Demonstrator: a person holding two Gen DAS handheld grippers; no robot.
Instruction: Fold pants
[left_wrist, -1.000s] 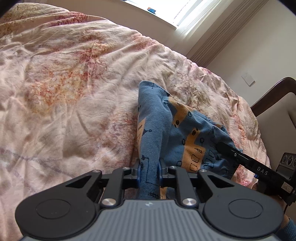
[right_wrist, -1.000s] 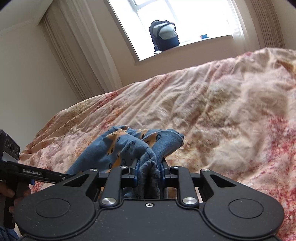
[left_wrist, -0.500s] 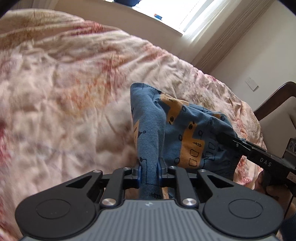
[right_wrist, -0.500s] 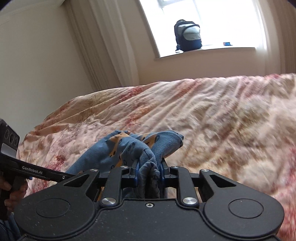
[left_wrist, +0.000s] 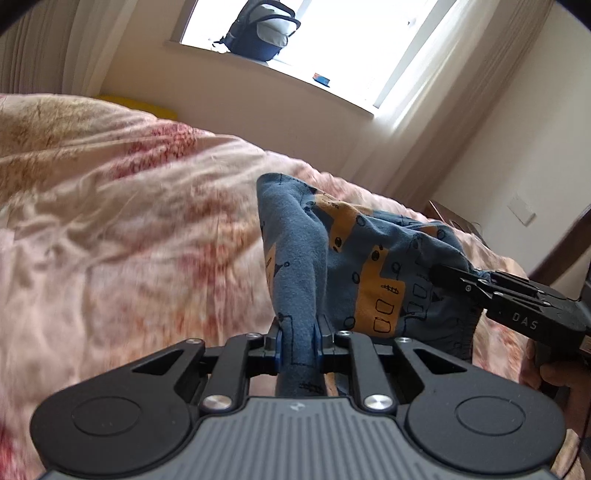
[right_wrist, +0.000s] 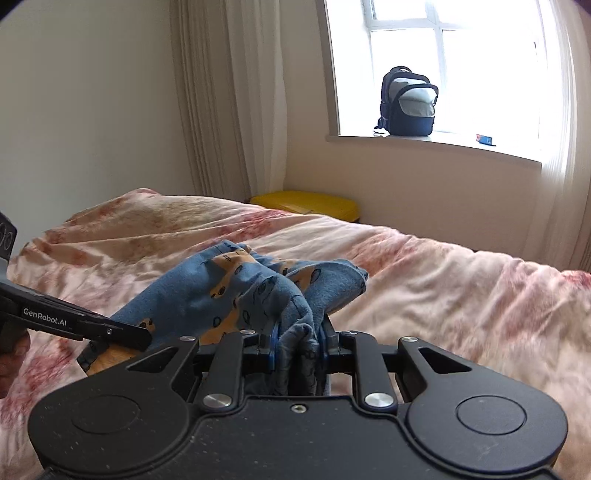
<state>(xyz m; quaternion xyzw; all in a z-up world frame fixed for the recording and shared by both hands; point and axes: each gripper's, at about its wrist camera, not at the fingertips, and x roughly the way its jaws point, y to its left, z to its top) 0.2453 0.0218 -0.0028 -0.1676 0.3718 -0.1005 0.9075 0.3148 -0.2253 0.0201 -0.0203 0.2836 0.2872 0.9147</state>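
The pants (left_wrist: 354, 258) are blue with orange patches and black outline drawings, bunched and lifted above the bed. My left gripper (left_wrist: 298, 339) is shut on a rolled blue edge of them. In the right wrist view my right gripper (right_wrist: 297, 343) is shut on a thick fold of the pants (right_wrist: 236, 291). Each gripper shows in the other's view: the right gripper (left_wrist: 443, 275) reaches into the cloth from the right, and the left gripper (right_wrist: 144, 338) from the left. The cloth hangs between the two.
A pink flowered duvet (left_wrist: 122, 221) covers the bed (right_wrist: 443, 291). A dark backpack (right_wrist: 408, 101) and a small box (right_wrist: 484, 139) sit on the window sill. A yellow thing (right_wrist: 306, 202) lies beyond the bed by the curtain (right_wrist: 229, 99). A dark wooden chair frame (left_wrist: 557, 247) stands at right.
Both grippers have risen and tipped up with the pants still held, so the window, backpack and wall came into view. The cloth has lifted off the duvet.
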